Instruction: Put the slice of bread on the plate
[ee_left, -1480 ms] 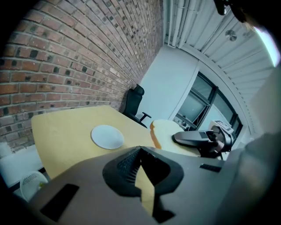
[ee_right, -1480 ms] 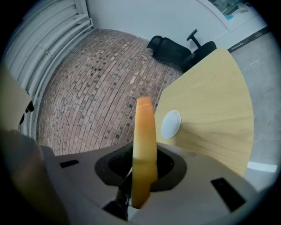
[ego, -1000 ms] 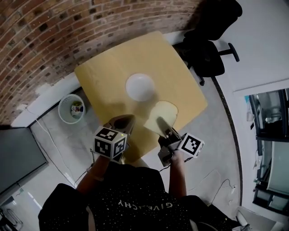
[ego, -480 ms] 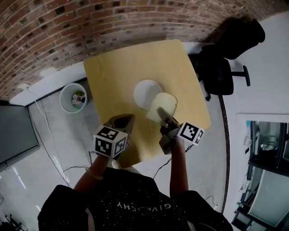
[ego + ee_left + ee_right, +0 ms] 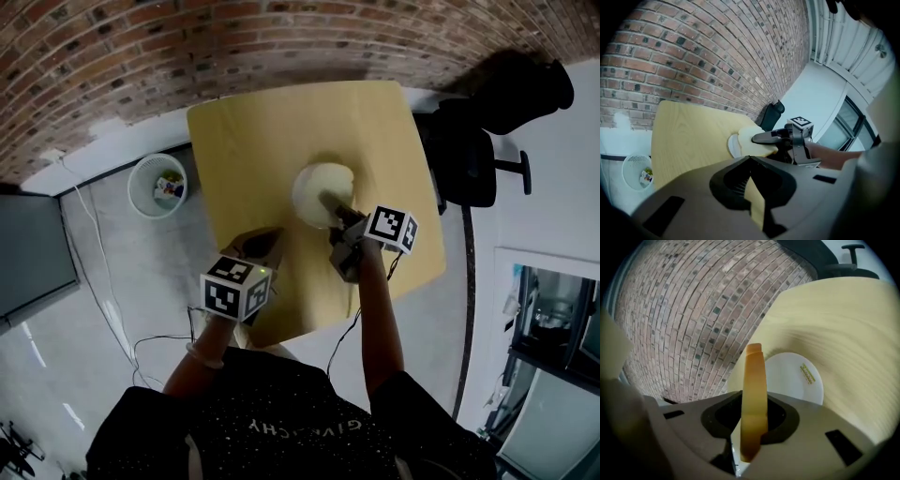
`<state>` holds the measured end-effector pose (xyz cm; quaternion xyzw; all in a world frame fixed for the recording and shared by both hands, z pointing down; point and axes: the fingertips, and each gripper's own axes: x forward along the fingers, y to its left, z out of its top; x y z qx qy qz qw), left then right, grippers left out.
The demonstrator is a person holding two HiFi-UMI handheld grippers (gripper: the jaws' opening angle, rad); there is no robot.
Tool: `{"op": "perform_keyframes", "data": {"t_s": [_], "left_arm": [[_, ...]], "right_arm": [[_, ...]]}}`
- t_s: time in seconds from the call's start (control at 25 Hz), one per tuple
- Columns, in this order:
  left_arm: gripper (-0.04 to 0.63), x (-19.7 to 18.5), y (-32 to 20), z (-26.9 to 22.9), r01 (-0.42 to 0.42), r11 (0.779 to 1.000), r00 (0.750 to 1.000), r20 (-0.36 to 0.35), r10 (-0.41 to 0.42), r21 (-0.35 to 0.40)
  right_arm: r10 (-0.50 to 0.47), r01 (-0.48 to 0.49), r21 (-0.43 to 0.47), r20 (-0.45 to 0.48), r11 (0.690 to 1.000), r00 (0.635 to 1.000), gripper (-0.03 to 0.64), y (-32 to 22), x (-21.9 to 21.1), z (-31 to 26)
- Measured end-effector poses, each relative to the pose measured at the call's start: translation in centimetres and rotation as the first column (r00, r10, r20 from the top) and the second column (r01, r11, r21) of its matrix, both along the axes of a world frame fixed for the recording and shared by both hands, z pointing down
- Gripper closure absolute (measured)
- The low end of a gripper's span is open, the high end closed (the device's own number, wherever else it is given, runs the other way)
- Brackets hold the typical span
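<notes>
Fingers (image 5: 332, 203) of right gripper (image 5: 328, 200) clamped on slice of bread (image 5: 754, 394), which is edge-on with its long axis running out to 12 o'clock. Slice sits directly over plate (image 5: 799, 376); contact unclear. Left gripper (image 5: 266, 244) is at 8 o'clock, well apart, jaws together, empty.

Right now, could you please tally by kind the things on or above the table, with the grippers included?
Plate: 1
Slice of bread: 1
Grippers: 2, the left gripper and the right gripper
Total: 4
</notes>
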<state>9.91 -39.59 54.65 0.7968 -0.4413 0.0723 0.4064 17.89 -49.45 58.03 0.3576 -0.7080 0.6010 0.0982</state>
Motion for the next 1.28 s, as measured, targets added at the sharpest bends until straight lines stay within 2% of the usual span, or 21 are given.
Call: {"op": "perform_keyframes", "data": {"t_s": [0.12, 0.24, 0.32, 0.44, 0.6, 0.72, 0.84, 0.92, 1.08, 1.12, 1.2, 1.24, 1.28], "left_arm": [[0.584, -0.2, 0.1, 0.0, 0.007, 1.000, 1.000, 0.000, -0.007, -0.002], [0.584, -0.4, 0.3, 0.1, 0.004, 1.000, 1.000, 0.006, -0.004, -0.005], [0.584, -0.3, 0.4, 0.1, 0.002, 1.000, 1.000, 0.005, -0.002, -0.008], [0.584, 0.3, 0.3, -0.3, -0.008, 1.000, 1.000, 0.001, 0.008, -0.002], [0.584, 0.7, 0.4, -0.4, -0.029, 1.000, 1.000, 0.009, 0.029, 0.005], [0.584, 0.9, 0.6, -0.6, -0.040, 0.999, 0.999, 0.008, 0.040, 0.012], [0.584, 1.1, 0.7, -1.2, -0.056, 0.998, 0.998, 0.017, 0.055, 0.029], [0.584, 1.2, 0.5, -1.8, -0.065, 0.997, 0.997, 0.033, 0.063, 0.052], [0.584, 1.9, 0.0, -4.2, -0.088, 0.989, 0.995, 0.061, 0.081, 0.122], [0.584, 2.2, -0.1, -4.9, -0.099, 0.985, 0.994, 0.066, 0.091, 0.141], [0.584, 2.6, -0.2, -6.1, -0.120, 0.977, 0.991, 0.077, 0.108, 0.174], [0.584, 2.7, -0.1, -6.6, -0.127, 0.974, 0.990, 0.081, 0.114, 0.186], [0.584, 2.9, 0.1, -7.0, -0.132, 0.972, 0.990, 0.083, 0.118, 0.195]], "right_arm": [[-0.027, 0.024, -0.039, -0.075, 0.999, 0.997, 0.522, -0.2, -0.3, 1.5], [-0.034, 0.030, -0.030, -0.147, 0.999, 0.989, 0.514, -0.6, -0.4, 1.8], [-0.038, 0.038, -0.003, -0.225, 0.999, 0.974, 0.466, -0.7, 0.0, 1.9], [-0.033, 0.051, 0.044, -0.338, 0.998, 0.941, 0.340, -0.9, 0.9, 2.0], [0.010, 0.035, 0.099, -0.420, 0.994, 0.908, 0.259, -1.0, 2.2, 1.8], [0.070, 0.017, 0.167, -0.502, 0.986, 0.862, 0.250, -0.7, 4.2, 0.9], [0.179, -0.012, 0.296, -0.544, 0.955, 0.820, 0.252, -0.1, 5.9, -1.6], [0.202, 0.000, 0.367, -0.514, 0.930, 0.834, 0.252, 1.0, 5.5, -3.4], [0.191, 0.014, 0.493, -0.364, 0.870, 0.911, 0.256, 3.8, 3.4, -7.4], [0.200, -0.004, 0.512, -0.328, 0.859, 0.923, 0.300, 4.4, 3.1, -8.2], [0.249, -0.061, 0.539, -0.284, 0.840, 0.926, 0.535, 5.7, 3.1, -9.5], [0.275, -0.086, 0.547, -0.272, 0.832, 0.922, 0.591, 6.3, 3.2, -10.0], [0.288, -0.101, 0.554, -0.261, 0.826, 0.921, 0.603, 7.0, 3.1, -10.5]]}}
